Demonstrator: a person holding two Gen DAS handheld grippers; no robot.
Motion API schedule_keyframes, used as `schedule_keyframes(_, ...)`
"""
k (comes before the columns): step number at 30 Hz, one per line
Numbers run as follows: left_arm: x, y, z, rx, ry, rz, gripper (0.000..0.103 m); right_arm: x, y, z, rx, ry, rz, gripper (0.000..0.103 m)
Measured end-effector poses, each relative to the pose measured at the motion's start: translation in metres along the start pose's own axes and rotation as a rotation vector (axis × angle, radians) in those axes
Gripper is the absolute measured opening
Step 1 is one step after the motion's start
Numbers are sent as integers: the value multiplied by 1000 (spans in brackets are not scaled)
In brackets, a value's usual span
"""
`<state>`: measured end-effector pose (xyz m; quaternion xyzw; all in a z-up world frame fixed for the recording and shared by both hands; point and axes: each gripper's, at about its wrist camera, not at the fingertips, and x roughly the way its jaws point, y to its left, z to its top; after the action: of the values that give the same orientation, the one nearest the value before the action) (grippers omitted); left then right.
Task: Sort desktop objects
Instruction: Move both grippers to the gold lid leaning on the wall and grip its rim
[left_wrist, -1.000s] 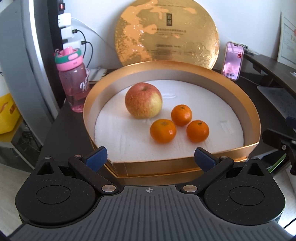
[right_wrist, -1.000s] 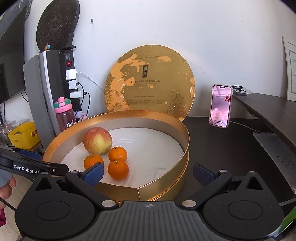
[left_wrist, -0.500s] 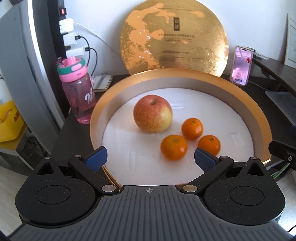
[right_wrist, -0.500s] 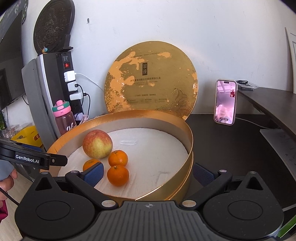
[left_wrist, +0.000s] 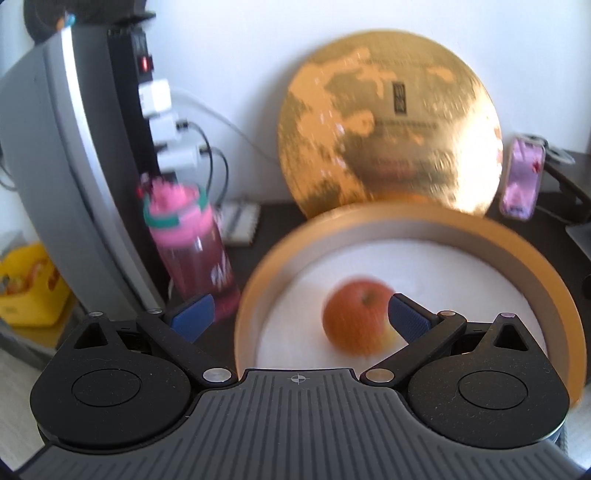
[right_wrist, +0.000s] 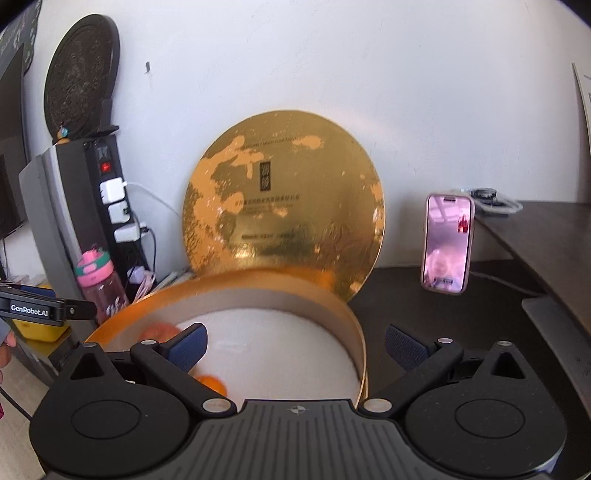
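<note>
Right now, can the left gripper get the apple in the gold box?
Probably yes. The left gripper is open and over the round gold box, with the apple just ahead between its fingers. Nothing blocks it. The view is blurred, so the gap is uncertain.

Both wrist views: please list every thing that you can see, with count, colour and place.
Round box: one, gold, white lining, on the dark desk.
Lid: one, gold, leaning on the wall behind the box.
Apple: one, red-yellow, inside the box.
Tangerine: at least one, orange, inside the box, mostly hidden.
Bottle: one, pink, left of the box.
Phone: one, pink, upright at the right.
Power strip: one, black, white chargers plugged in.
Bin: one, yellow, far left.
Left claw: open, above the box.
Right claw: open, above the box.
</note>
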<state>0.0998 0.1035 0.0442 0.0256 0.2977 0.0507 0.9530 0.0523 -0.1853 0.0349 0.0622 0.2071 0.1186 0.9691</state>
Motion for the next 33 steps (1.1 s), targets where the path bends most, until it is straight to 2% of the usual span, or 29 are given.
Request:
schedule_keyframes(6, 31, 15, 35, 15, -110, -24, 103, 35, -18, 30, 16, -38, 16, 102)
schedule_keyframes(13, 96, 25, 77, -15, -155, -98, 103, 91, -54, 60, 89, -84, 32, 103)
schedule_keyframes(22, 166, 30, 99, -57, -119, -92, 103, 172, -92, 72, 113, -71, -1, 103)
schedule_keyframes(31, 236, 37, 119, -101, -81, -89, 103, 211, -112, 76, 110, -120, 29, 103)
schedule_keyframes(33, 234, 35, 109, -98, -84, -85, 103, 218, -113, 75, 114, -117, 42, 103)
